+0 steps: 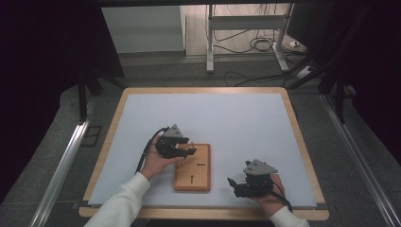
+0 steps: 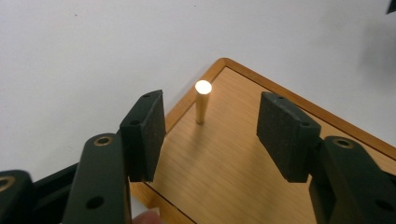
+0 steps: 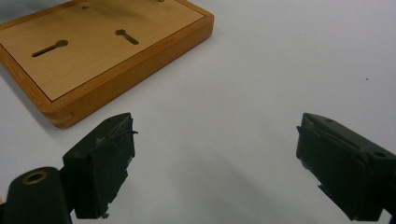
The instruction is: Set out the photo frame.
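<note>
A wooden board (image 1: 198, 182) lies on the white mat, with two keyhole slots (image 3: 49, 48) cut in its top. A short brass-coloured peg (image 2: 202, 102) stands upright near one corner of the board (image 2: 224, 163). My left gripper (image 1: 187, 151) reaches over the board's far left corner. In the left gripper view its jaws (image 2: 210, 135) stand apart, with the peg just ahead of the gap and untouched by either pad. My right gripper (image 1: 235, 185) rests on the mat to the right of the board. It (image 3: 217, 163) is open, with bare mat between its jaws.
The white mat (image 1: 236, 118) covers a wood-edged table (image 1: 118, 118). Beyond the far edge are a white stand's legs (image 1: 210, 47) and loose cables (image 1: 260, 45) on the floor. Metal rails (image 1: 66, 156) run along both sides.
</note>
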### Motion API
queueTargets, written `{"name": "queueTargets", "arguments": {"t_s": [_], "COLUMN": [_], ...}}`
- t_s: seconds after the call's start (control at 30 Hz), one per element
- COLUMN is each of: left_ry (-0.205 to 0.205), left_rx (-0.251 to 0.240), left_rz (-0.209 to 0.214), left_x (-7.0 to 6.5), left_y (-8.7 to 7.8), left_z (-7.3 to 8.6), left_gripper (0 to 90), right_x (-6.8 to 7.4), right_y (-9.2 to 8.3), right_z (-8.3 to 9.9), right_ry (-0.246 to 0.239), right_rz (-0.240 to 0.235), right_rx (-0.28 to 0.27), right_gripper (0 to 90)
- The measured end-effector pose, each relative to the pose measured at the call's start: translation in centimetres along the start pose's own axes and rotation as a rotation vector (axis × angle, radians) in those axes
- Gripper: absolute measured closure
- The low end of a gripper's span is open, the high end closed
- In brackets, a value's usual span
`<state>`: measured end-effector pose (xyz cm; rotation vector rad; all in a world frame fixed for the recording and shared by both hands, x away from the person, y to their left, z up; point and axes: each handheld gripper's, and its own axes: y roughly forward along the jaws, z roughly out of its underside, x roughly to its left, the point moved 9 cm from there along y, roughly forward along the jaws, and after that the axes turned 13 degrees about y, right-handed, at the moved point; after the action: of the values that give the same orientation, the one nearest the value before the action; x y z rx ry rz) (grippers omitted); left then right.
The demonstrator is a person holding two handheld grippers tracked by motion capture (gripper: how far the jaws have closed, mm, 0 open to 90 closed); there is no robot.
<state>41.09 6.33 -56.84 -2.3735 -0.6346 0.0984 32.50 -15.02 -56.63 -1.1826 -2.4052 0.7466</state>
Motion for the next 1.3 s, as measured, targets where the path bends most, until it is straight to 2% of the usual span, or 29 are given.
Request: {"name": "queueTargets", "arguments": {"t_s": [0.33, 0.43, 0.57, 0.77, 0.87, 1.0, 1.07, 1.23, 1.3], "left_ry": [0.028, 0.032, 0.041, 0.036, 0.031, 0.016, -0.004, -0.009, -0.024], "left_rx": [0.016, 0.013, 0.015, 0.016, 0.015, 0.012, 0.008, 0.014, 0.005], "left_rz": [0.001, -0.007, -0.003, 0.005, 0.012, 0.026, 0.03, 0.05, 0.054], "left_x": [0.1, 0.3, 0.3, 0.3, 0.3, 0.3, 0.3, 0.5, 0.4], "left_y": [1.4, 1.6, 1.9, 2.1, 2.1, 2.0, 2.1, 2.0, 2.1], "left_z": [0.2, 0.1, 0.0, 0.1, 0.1, 0.1, 0.1, 0.1, 0.0], "left_gripper": [63.7, 64.8, 72.1, 77.4, 82.8, 83.4, 83.6, 83.7, 83.7], "right_x": [0.0, 0.0, 0.1, 0.1, 0.1, 0.0, 0.1, 0.5, 0.7], "right_y": [-0.1, 0.0, 0.0, 0.0, 0.1, 0.1, 0.1, -0.4, -0.5], "right_z": [0.0, 0.1, 0.0, 0.0, 0.1, 0.1, 0.1, -0.5, -0.5], "right_ry": [-0.001, -0.007, -0.006, -0.008, -0.005, -0.005, -0.006, -0.034, -0.046], "right_rz": [0.0, -0.001, 0.0, -0.001, 0.001, 0.007, 0.005, 0.006, 0.001], "right_rx": [-0.002, 0.002, 0.003, 0.004, 0.007, 0.01, 0.01, -0.041, -0.038], "right_gripper": [11.7, 11.7, 11.7, 11.7, 11.7, 11.7, 11.7, 12.7, 12.7]}}
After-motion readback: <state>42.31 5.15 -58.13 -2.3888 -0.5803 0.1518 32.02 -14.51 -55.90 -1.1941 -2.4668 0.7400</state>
